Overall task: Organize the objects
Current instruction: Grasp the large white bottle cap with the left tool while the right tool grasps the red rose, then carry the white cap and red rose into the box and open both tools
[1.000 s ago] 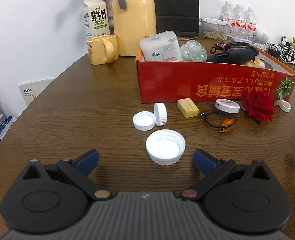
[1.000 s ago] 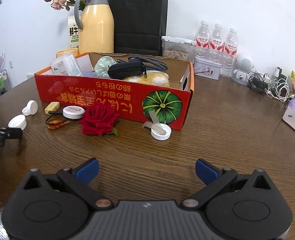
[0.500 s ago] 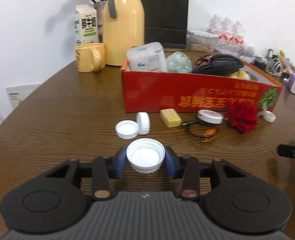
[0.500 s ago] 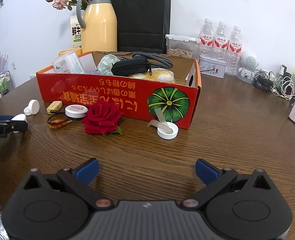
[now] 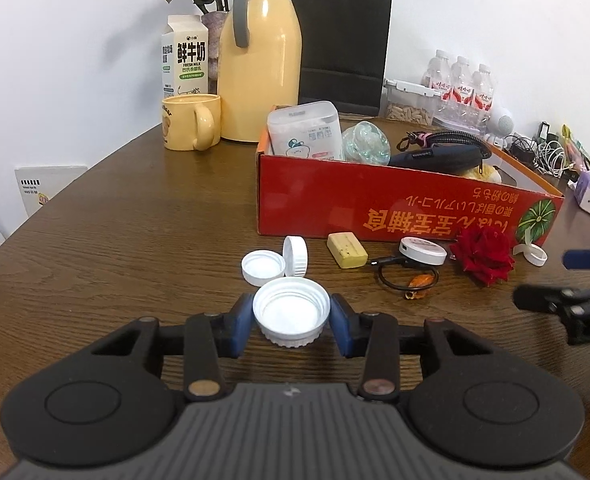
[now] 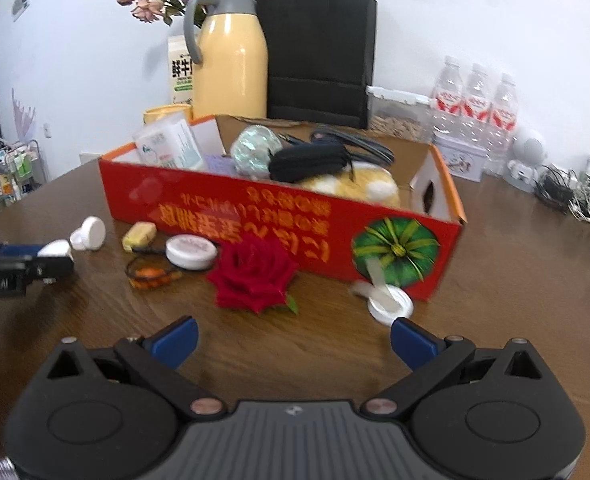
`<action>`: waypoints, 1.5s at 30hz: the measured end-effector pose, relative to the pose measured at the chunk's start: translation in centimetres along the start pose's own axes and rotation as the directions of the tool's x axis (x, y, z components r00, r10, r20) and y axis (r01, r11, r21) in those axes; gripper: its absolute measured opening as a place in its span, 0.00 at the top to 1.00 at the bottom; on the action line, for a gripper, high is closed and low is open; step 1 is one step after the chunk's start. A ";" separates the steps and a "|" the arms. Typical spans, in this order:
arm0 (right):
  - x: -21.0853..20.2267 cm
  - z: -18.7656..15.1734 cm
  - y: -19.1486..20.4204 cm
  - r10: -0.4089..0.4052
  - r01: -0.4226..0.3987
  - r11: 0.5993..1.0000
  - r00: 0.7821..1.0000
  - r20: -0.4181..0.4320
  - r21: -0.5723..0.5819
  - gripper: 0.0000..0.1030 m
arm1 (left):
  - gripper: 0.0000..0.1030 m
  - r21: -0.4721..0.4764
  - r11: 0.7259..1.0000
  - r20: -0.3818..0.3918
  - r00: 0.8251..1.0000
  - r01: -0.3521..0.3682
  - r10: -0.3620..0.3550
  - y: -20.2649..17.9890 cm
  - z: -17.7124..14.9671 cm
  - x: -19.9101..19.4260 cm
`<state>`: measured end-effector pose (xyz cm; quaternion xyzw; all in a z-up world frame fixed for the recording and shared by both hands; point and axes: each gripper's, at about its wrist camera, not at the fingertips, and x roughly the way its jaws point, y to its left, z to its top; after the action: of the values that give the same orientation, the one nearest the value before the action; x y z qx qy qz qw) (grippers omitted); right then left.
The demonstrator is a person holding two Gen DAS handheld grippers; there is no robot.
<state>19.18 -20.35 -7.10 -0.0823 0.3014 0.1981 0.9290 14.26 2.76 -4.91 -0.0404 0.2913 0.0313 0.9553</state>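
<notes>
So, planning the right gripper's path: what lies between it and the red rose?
Only bare table, seen in the right wrist view, separates the open right gripper from the rose.

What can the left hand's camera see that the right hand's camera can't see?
Only the left wrist view shows the big white cap pinched between the left gripper pads, open side up, and the whole yellow mug with its handle.

Only the right wrist view shows the open right gripper with nothing between its pads, and the little rack of stuff by the wall.

Both show the red box, the red rose, the yellow jug, the black bag and the water bottles.
</notes>
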 end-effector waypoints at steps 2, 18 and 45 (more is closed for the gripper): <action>0.5 0.6 0.4 0.005 -0.005 1.000 1.000 0.006 -0.004 0.00 | 0.60 -0.004 1.000 0.002 1.000 0.002 -0.002 0.1 0.0 0.0; 4.5 2.0 1.6 0.022 -0.021 0.999 0.999 -0.029 0.034 0.42 | 0.60 -0.021 1.000 0.009 1.000 0.021 -0.020 0.3 -0.1 -0.2; -1.0 3.4 2.3 0.055 -0.054 0.998 0.987 0.150 -0.012 0.68 | 0.60 0.016 0.999 0.155 0.987 0.046 -0.048 -1.7 4.6 -2.8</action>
<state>19.22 -17.63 -3.83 -0.0625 0.2319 0.2303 0.9430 14.63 1.41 0.62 -0.0387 0.2151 0.0099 0.9758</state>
